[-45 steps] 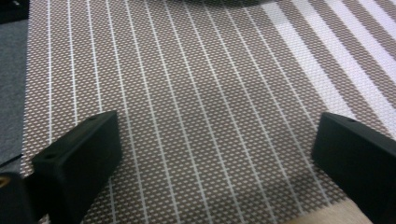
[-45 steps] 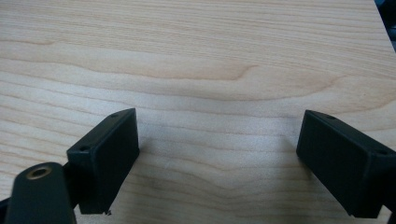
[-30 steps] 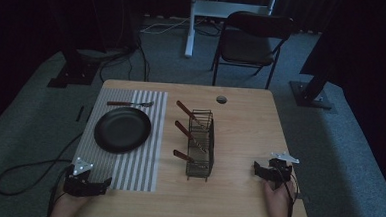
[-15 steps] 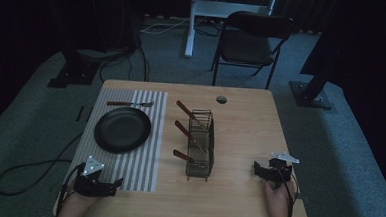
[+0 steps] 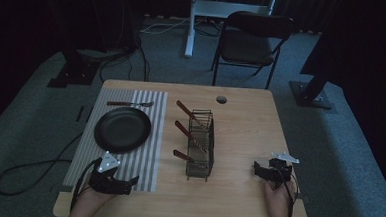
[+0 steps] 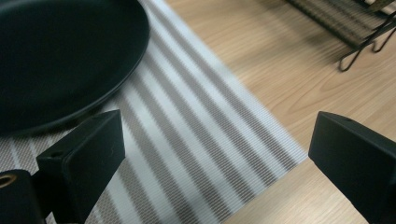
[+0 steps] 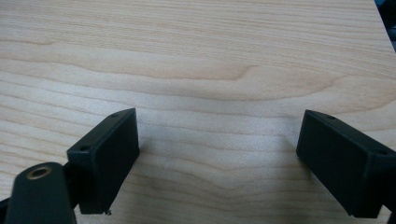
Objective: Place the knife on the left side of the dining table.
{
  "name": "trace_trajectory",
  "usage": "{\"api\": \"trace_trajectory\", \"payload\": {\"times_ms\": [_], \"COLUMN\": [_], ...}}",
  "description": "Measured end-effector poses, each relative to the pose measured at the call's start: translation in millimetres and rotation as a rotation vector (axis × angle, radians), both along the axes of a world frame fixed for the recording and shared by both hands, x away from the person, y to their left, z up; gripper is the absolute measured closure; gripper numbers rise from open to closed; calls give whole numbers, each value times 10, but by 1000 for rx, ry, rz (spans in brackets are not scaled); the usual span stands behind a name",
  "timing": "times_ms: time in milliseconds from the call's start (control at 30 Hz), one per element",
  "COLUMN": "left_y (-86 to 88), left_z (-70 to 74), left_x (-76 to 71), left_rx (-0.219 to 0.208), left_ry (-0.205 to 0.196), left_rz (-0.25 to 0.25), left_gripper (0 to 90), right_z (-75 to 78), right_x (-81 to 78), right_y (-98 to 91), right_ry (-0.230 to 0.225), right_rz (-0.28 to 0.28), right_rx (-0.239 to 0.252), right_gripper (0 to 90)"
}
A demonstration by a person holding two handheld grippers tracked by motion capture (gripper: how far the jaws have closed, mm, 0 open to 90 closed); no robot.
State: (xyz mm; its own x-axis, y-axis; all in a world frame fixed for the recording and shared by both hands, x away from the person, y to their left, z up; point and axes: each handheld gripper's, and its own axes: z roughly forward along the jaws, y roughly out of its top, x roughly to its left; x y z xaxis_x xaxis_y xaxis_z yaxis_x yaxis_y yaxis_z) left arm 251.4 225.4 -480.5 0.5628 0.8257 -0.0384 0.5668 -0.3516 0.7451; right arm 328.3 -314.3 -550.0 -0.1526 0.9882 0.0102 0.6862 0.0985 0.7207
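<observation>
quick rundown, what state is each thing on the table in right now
left gripper: open, holding nothing, over the striped mat's near corner
right gripper: open, holding nothing, over bare wood
plate: black, nothing on it, flat on the striped mat
fork: lying flat on the mat, beyond the plate
wire rack: upright on the table, three wooden-handled utensils leaning out of it

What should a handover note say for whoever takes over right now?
Left gripper: open, holding nothing, over the striped mat near the black plate.
Right gripper: open, holding nothing, over bare table right of the wire rack.
Three wooden-handled utensils stand in the rack; another lies on the mat behind the plate.
Nothing is gripped yet; likely all the handling is left.
</observation>
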Motion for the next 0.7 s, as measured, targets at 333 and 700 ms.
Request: {"api": "trace_trajectory", "payload": {"times_ms": [333,700], "left_y": [-308,-592], "left_z": [255,472], "left_x": [-26,-32], "left_rx": [-21,-44], "left_ry": [-42,-83], "left_rz": [-91,-168], "left_gripper": [44,44], "right_z": [0,0], "right_x": [0,0], "right_y": [0,0], "right_ry": [0,0], "right_rz": [0,0], "right_rx": [0,0], "right_gripper": [121,121]}}
